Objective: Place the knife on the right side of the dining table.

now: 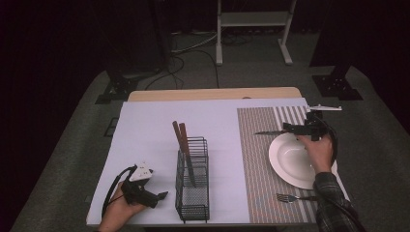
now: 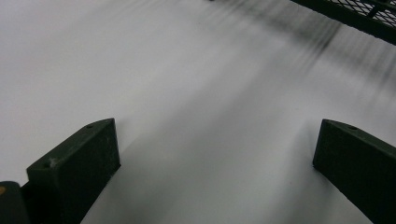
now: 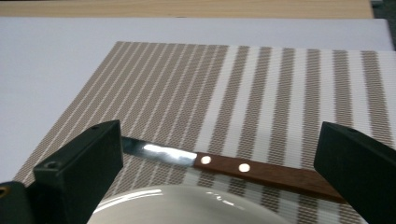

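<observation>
The right tool is standing with its jaws wide apart and nothing pressed between them; in the right gripper view the two black jaws are flanking the knife without touching it. The knife is lying flat on the striped placemat, just beyond the far rim of the white plate. Its long axis is running roughly parallel to the worktop's near edge: in the high view the blade tip is pointing toward the middle of the worktop, while the wooden, two-rivet handle is lying toward the right edge, beneath the tool. The right hand is hovering over the plate's far side.

A fork is lying on the near part of the placemat, just beside the plate, its tines pointing toward the middle of the worktop.

The left tool is sitting low at the near left corner of the worktop, its jaws open and empty, aimed at the foot of the black wire basket. In the left gripper view the basket's base is showing at the upper right. Two wooden-handled utensils are standing in the basket, leaning to the left and away.
</observation>
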A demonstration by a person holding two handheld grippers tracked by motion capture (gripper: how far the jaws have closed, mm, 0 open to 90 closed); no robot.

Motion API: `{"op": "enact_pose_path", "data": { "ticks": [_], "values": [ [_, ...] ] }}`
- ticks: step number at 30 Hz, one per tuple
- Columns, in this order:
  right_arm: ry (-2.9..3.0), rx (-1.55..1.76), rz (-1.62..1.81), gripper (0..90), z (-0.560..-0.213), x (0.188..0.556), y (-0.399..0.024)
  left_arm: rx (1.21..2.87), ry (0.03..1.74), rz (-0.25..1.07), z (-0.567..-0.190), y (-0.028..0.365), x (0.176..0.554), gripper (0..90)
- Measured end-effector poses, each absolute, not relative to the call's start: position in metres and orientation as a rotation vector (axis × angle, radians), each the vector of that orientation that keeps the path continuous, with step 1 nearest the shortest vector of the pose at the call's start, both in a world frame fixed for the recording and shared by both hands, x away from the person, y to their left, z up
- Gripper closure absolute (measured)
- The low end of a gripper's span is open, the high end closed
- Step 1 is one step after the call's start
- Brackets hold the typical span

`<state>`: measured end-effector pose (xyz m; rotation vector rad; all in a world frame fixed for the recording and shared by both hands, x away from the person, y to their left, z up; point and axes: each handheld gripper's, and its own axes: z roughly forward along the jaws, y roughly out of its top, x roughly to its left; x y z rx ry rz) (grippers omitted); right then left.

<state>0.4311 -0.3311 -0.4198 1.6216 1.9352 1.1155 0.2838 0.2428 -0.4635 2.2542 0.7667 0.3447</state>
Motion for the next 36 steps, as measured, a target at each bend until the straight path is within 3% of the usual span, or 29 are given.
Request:
{"op": "enact_pose_path", "data": {
  "ticks": [36],
  "values": [
    [2.256, 1.246, 1.247, 0.6, -0.396, 0.365, -0.249, 2.255, 0.767, 0.344, -0.463, 0.243, 0.284, 0.0]
  ]
}}
